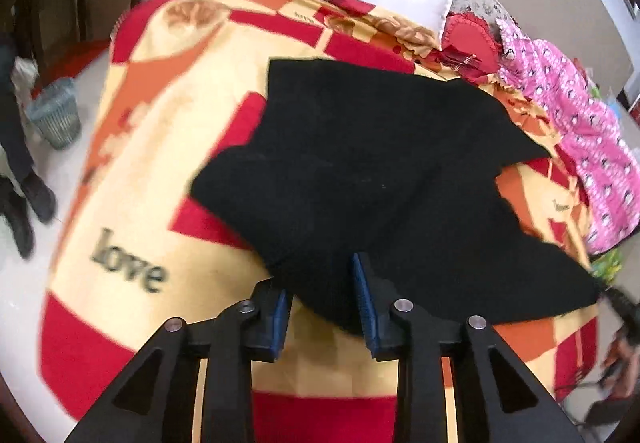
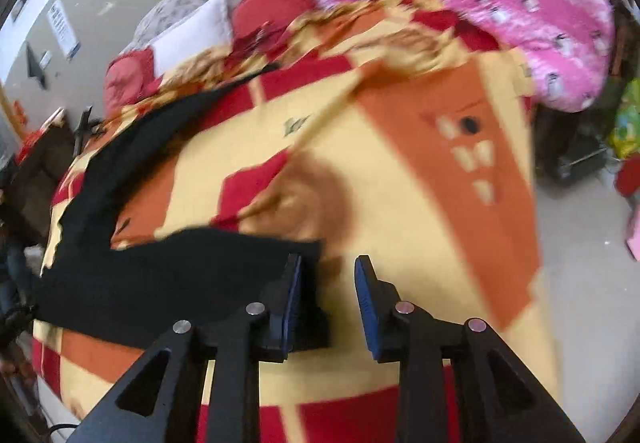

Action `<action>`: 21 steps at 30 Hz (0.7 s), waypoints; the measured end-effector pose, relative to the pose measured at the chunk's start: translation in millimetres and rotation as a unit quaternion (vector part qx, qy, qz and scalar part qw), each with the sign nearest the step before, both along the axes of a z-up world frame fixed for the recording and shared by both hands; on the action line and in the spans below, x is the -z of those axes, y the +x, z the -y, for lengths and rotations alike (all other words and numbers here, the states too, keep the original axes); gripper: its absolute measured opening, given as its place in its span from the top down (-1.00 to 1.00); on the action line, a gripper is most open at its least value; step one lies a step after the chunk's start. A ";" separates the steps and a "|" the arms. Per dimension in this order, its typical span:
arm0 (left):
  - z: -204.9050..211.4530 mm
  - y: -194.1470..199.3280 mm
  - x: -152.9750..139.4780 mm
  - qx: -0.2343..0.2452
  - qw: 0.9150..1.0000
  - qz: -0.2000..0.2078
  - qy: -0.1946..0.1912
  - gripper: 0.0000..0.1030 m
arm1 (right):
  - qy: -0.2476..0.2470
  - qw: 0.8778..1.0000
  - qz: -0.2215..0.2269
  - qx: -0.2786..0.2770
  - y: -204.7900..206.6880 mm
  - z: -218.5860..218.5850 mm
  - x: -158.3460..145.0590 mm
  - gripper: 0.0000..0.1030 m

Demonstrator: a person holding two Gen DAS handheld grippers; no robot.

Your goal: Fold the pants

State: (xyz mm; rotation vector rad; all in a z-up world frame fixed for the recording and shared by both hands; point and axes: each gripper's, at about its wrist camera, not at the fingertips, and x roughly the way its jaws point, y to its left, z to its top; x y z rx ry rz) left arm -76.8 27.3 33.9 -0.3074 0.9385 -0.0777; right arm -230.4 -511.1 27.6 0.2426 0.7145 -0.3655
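Patterned blanket (image 1: 160, 171), pink quilt (image 2: 500, 3), perhaps.

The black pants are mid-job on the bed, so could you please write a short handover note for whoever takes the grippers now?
Left gripper: open, jaws straddling the near edge of the black pants, not clamped.
Right gripper: open, with the pants' end at its left finger; nothing gripped.
Pants lie spread and rumpled on the patterned blanket, legs splayed apart.
Done: no neat fold visible.
Left: grip the edges, lay the legs together, fold.
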 end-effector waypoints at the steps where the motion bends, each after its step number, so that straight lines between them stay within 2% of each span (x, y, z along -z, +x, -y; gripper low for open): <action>1: -0.7 -2.8 -4.3 -0.002 1.000 0.003 0.005 0.43 | 0.020 1.000 0.021 -0.003 -5.3 3.9 -6.3 0.43; 2: -3.1 -5.9 -8.3 -0.005 1.000 0.006 0.005 0.43 | 0.031 0.999 0.033 -0.007 -7.2 4.7 -10.0 0.42; 3: -6.5 -10.7 -12.8 -0.010 1.000 0.011 0.003 0.42 | 0.034 0.998 0.041 -0.012 -5.3 4.9 -13.8 0.18; 4: -8.9 -16.0 -18.3 -0.018 1.000 0.020 0.006 0.40 | 0.030 0.999 0.042 -0.015 -0.9 3.3 -15.0 -0.23; 5: -7.1 -27.9 -20.9 -0.022 0.999 0.029 0.011 0.38 | 0.024 0.999 0.035 -0.020 6.8 1.5 -13.0 -0.40; 6: -6.9 -32.2 -27.8 -0.028 0.999 0.041 0.020 0.29 | 0.021 0.999 0.029 -0.024 11.9 0.9 -10.6 -0.48; 8: -5.9 -45.0 -37.7 -0.030 0.998 0.059 0.020 0.11 | 0.025 0.999 0.000 -0.032 26.9 1.8 3.5 -0.43; 9: -6.2 -47.7 -39.6 -0.030 0.998 0.062 0.014 0.06 | 0.040 0.999 -0.014 -0.035 35.7 2.4 14.0 -0.25; 10: -5.7 -48.1 -41.0 -0.030 0.998 0.063 0.006 0.06 | 0.055 0.997 -0.018 -0.042 40.0 3.0 20.9 0.26; 12: -2.1 -46.5 -41.9 -0.030 0.997 0.064 0.000 0.06 | 0.082 0.994 -0.021 -0.063 45.8 0.7 31.1 0.79; 14: 3.0 -48.1 -39.4 -0.026 0.997 0.066 -0.002 0.06 | 0.047 0.996 -0.014 -0.069 44.3 -12.4 23.7 0.83; 15: 9.0 -47.0 -39.7 -0.019 0.998 0.066 -0.001 0.06 | 0.018 0.996 0.005 -0.083 38.9 -23.3 10.3 0.84; 17: 11.8 -38.1 -32.5 -0.010 0.998 0.065 0.001 0.06 | -0.007 0.994 0.046 -0.103 27.8 -34.3 -6.6 0.83; 18: 14.6 -37.7 -31.2 -0.006 0.998 0.064 0.002 0.06 | -0.032 0.992 0.059 -0.102 20.1 -37.4 -14.5 0.77; 19: 17.7 -36.3 -29.1 0.000 0.998 0.062 0.002 0.06 | -0.054 0.993 0.052 -0.090 17.0 -36.6 -14.9 0.67; 20: 18.3 -30.3 -26.8 0.004 0.998 0.059 0.002 0.06 | -0.082 0.994 0.027 -0.064 15.9 -32.9 -11.7 0.39; 21: 20.6 -27.5 -24.5 0.009 0.998 0.056 0.002 0.06 | -0.103 0.994 -0.003 -0.037 15.6 -27.5 -5.7 0.29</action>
